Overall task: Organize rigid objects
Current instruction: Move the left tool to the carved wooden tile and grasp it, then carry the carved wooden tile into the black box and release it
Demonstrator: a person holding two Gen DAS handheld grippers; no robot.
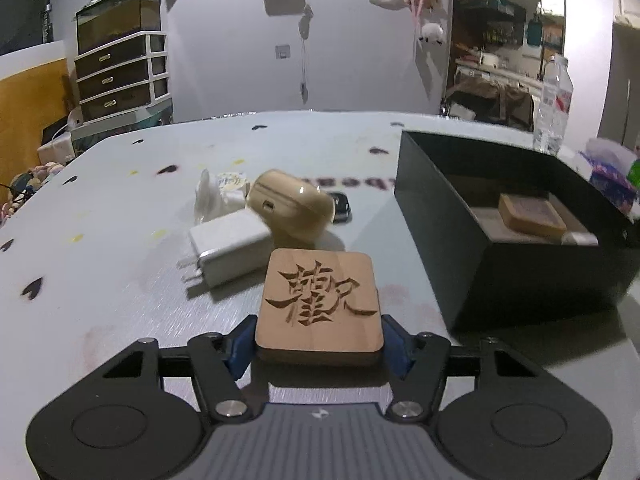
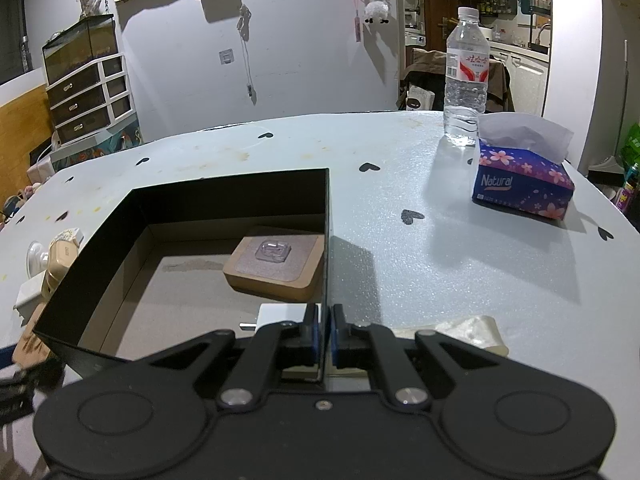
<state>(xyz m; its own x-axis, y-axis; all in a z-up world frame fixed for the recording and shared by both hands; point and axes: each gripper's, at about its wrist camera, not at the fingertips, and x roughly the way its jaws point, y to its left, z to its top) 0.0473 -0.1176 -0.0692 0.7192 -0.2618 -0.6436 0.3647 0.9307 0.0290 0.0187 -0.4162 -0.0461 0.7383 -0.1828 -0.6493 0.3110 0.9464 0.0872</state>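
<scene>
Blue-padded jaws of the left gripper (image 1: 319, 340) sit against both side edges of a carved wooden block (image 1: 319, 304) lying flat on the table (image 1: 120, 280), so the step in hand looks like the pickup of this piece; the pads appear to press on it, clamped at its near end. Next, by this reading, comes a lift clear of the tabletop and a carry to the right, over the wall of the black box (image 1: 500, 264), which calls for a firm hold, since only the near end of the block is pinched. On the other side, the right gripper (image 2: 325, 340) is closed on the near wall of that box, probably to steady it. Just behind the block lie one white charger plug (image 1: 230, 250) and one beige earbud case (image 1: 292, 204), touching each other, then one white crumpled item (image 1: 216, 196) and one small dark object (image 1: 342, 206), too hidden to name. Inside the box rest one wooden block with a clear hook plate (image 2: 276, 264) and one white item (image 2: 280, 314) near the wall. Farther off stand one water bottle (image 2: 466, 76) and one tissue box (image 2: 524, 180).
</scene>
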